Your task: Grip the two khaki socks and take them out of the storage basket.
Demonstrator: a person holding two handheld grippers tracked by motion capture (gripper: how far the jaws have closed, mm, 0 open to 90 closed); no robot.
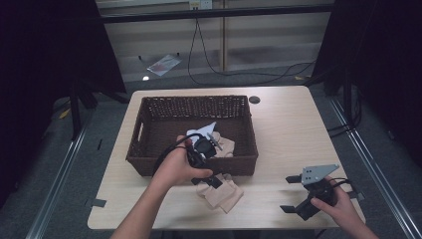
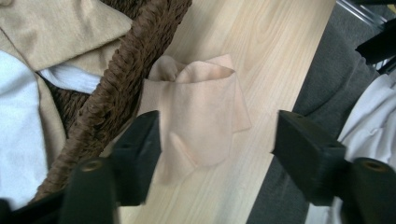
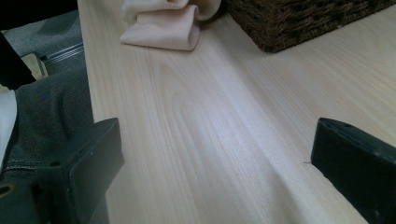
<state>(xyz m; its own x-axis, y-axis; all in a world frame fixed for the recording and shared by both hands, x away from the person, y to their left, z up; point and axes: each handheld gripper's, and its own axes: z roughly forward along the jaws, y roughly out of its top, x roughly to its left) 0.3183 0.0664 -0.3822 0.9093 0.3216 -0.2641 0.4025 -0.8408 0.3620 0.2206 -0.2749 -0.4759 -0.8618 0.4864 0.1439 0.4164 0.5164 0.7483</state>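
Since the left gripper (image 2: 217, 140) hovers with jaws spread wide, the folded beige cloth (image 2: 196, 123) lies loose between them beside the wicker basket (image 2: 116, 93), while the right gripper (image 3: 215, 177), well apart, gapes empty.

A brown woven wicker basket (image 1: 149, 144) sits at the centre of the high view on the pale wooden desk (image 1: 288, 129), with crumpled beige and white cloths (image 1: 219, 142) in its lower right corner. Just below its near wall, a folded beige cloth (image 1: 221, 195) lies on the desk. The left hand-held gripper (image 1: 211, 180) hangs over that cloth; the right hand-held gripper (image 1: 293, 194) is at lower right, well apart.
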